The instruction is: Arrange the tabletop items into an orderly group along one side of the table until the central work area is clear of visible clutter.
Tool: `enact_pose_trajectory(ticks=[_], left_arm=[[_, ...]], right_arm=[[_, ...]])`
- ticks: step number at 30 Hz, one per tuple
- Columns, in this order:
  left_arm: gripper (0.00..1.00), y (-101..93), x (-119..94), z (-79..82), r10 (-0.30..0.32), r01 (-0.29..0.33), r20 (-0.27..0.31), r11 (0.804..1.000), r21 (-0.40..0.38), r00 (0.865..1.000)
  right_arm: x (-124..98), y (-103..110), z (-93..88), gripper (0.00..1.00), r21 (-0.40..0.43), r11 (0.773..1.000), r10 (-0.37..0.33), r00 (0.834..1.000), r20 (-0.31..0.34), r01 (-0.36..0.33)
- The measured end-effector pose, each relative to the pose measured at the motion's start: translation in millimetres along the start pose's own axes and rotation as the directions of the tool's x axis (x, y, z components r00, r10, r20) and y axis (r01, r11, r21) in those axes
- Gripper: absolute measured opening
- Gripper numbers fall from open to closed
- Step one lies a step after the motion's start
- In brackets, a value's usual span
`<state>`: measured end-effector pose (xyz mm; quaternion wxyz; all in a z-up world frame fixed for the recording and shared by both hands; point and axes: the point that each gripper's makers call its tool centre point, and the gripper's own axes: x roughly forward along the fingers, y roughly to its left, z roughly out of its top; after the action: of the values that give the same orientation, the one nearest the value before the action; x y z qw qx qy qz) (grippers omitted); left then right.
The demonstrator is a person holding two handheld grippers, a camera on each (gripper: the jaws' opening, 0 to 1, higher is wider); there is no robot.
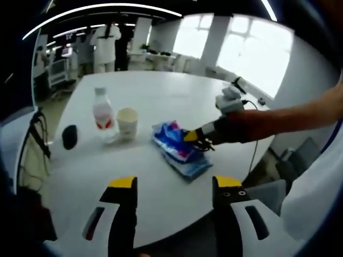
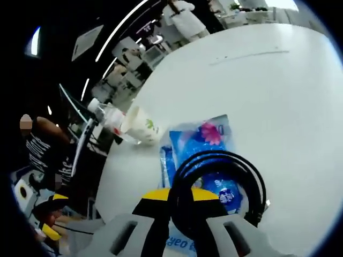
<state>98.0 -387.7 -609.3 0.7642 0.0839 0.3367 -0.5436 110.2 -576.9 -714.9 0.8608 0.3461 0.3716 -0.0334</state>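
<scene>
In the right gripper view the right gripper [image 2: 179, 201] rises from the bottom centre, its yellow-tipped fingers [image 2: 155, 197] closed on a coiled black cable [image 2: 220, 179]. The coil loops up from between the tips and hangs over a blue tissue pack [image 2: 206, 142] that lies flat on the white tabletop [image 2: 278, 96]. The pack has a pink flower print and sits just above the fingertips in the frame. Up and left of the pack, a paper cup [image 2: 142, 126] and a clear bottle [image 2: 104, 113] stand side by side near the tabletop's edge; whether they touch cannot be told, nor what the cup holds.

In the left gripper view the left gripper [image 1: 174, 184] shows at the bottom, its two fingers [image 1: 122, 184] spread wide with nothing between them, over bare tabletop [image 1: 161, 96]. Above them, at frame centre, lies the tissue pack [image 1: 174, 142]. The right gripper [image 1: 194, 136] reaches in from the right on a person's forearm [image 1: 289, 118], its tip at the pack's right edge with the dark cable [image 1: 206, 144] bunched there. Left of the pack stands the cup [image 1: 127, 122], and just left of it the bottle [image 1: 103, 115], with a red label and a little clear liquid. Further left, near the edge, lies a small black object [image 1: 69, 136]. A grey device [image 1: 229, 100] sits at the tabletop's right side, above the forearm.
</scene>
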Motion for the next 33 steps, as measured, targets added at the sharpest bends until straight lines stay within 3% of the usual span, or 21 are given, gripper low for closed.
enact_pose_trajectory(ticks=[21,28,33], left_arm=[[0.55,-5.6,4,-0.8,-0.018,0.018,-0.007,1.0,0.018,1.0],[0.56,-5.8,3,-0.5,-0.017,0.018,-0.005,1.0,0.022,1.0],[0.56,-5.4,2,0.1,-0.019,0.019,-0.003,0.999,0.026,1.0]], right_arm=[[-37,4,9.3,0.06,0.031,0.999,0.042,0.994,0.1,-0.045],[-47,0,10.7,0.06,0.026,0.998,0.047,0.991,0.125,-0.051],[-54,-14,12.0,0.06,0.035,0.998,0.039,0.988,0.147,-0.045]])
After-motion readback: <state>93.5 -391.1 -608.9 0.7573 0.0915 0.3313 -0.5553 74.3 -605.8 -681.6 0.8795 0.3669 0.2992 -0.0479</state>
